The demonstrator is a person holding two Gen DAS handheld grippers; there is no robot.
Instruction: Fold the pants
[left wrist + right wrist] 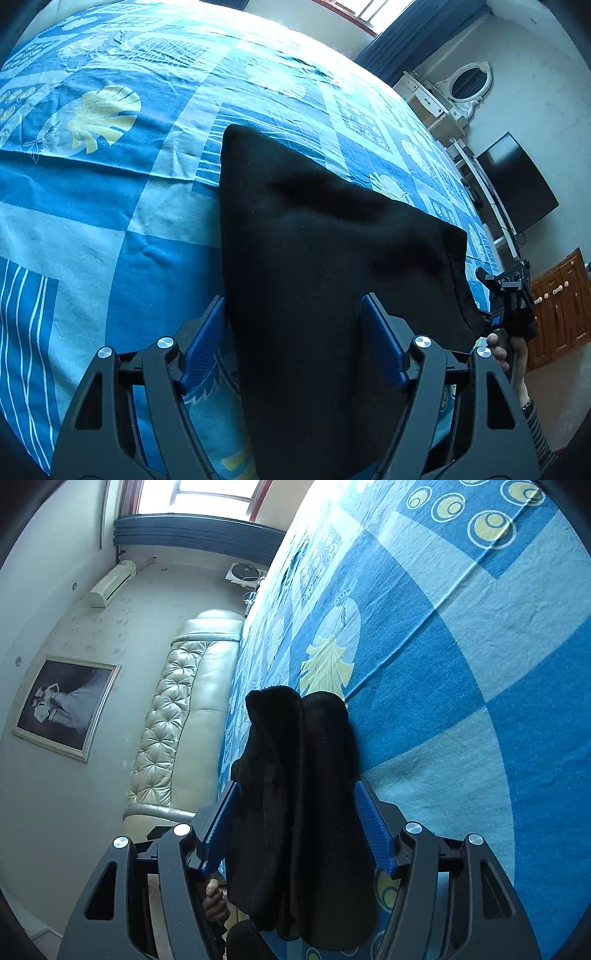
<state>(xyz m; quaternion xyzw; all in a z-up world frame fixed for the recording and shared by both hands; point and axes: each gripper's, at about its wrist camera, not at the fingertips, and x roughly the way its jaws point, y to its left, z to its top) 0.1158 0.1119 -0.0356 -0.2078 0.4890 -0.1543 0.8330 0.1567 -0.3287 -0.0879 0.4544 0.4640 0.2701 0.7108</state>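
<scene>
While both claws grip, the scene reads like this, nearest first:

Left claw (293, 332): bottom centre of the left wrist view, blue pads either side of a thick run of black cloth, clamped on it.

Right claw (295, 827): bottom centre of the right wrist view, blue pads pressed into a bunched, layered edge of the same cloth, clamped tight.

Pants (314, 258): black, filling the middle of the left wrist view, stretched from the left claw out toward the right edge of the frame, where the right claw holds the far corner. In the right wrist view they sit as a doubled-over wad between the pads, with the top fold poking up at mid-frame.

Person's hand (498, 350): lower right of the left wrist view, wrapped round the right claw's handle, with a striped sleeve below it.

Bed sheet (110, 206): blue patchwork with pale leaf prints, spread under and behind the pants, rumpled in places.

Headboard (184, 709): cream, tufted, left of centre in the right wrist view.

Television (517, 184): dark screen at the right edge of the left wrist view.

Framed photo (66, 705): on the wall, left of the right wrist view.
</scene>
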